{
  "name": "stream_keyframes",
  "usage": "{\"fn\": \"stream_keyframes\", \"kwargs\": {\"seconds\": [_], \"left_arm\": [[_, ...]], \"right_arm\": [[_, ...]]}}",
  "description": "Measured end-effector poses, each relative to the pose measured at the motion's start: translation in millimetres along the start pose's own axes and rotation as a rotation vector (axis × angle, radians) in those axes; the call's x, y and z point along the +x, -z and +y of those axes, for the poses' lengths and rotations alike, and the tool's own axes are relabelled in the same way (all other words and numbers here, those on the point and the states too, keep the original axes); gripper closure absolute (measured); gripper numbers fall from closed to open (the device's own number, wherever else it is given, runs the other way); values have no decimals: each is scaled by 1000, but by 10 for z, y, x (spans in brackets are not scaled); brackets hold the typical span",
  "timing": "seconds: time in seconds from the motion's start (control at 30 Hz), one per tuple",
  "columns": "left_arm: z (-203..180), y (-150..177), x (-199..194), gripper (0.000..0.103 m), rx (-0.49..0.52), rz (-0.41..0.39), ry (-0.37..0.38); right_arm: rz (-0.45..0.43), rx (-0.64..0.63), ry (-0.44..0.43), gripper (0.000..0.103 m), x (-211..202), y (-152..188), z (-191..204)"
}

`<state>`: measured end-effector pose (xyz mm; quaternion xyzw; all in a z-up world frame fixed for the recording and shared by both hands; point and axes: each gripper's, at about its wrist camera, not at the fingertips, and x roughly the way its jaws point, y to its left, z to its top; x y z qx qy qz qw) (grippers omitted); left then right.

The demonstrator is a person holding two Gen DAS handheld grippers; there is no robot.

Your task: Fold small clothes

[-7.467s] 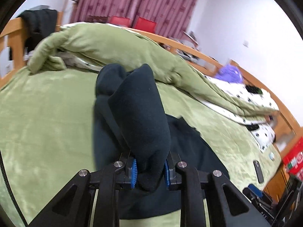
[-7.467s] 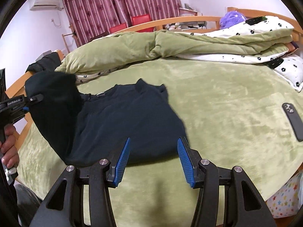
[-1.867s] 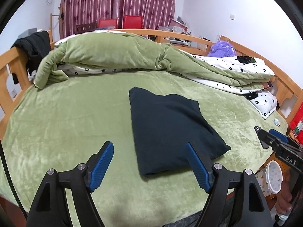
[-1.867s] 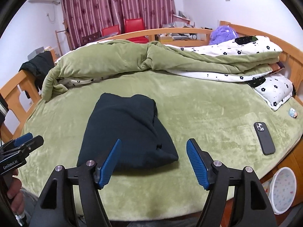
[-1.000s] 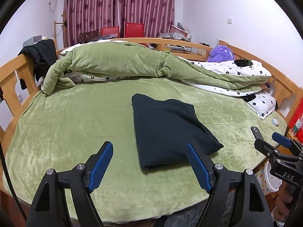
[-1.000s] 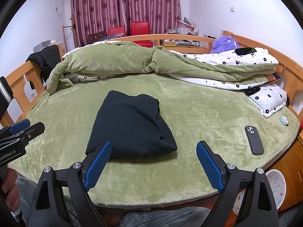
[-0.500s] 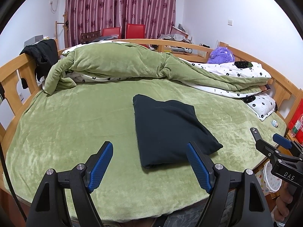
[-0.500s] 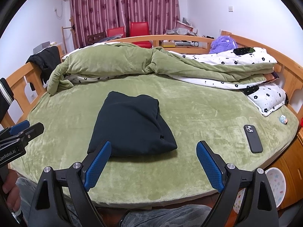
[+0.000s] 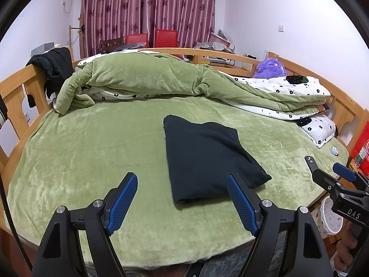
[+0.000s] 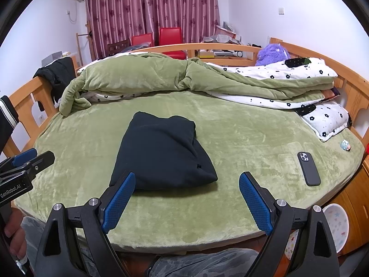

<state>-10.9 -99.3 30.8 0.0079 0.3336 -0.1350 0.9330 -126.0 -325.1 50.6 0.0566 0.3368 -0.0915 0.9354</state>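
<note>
A dark navy garment lies folded into a compact rectangle on the green bedspread; the right wrist view shows it left of centre. My left gripper hangs open above the bed's near edge, short of the garment, with nothing between its blue pads. My right gripper is open too, held back over the near edge, empty. Each gripper shows at the side of the other's view: the right one, the left one.
A bunched green duvet and a flowered white pillow lie along the far side. A dark phone rests on the bedspread at right. Wooden bed rails ring the mattress. A star-patterned bin stands by the bed.
Since a second ago both grippers have barely shifted and stay open. Several seconds back the left gripper held the dark garment lifted; now it lies folded on the bed.
</note>
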Motion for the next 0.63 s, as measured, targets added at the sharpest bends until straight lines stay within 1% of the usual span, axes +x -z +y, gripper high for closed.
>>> {"fn": "stream_keyframes", "kwargs": {"seconds": [0.63], "left_arm": [[16, 8, -10, 24, 2, -4, 1]], "right_arm": [[0, -4, -4, 13, -39, -5, 35]]}}
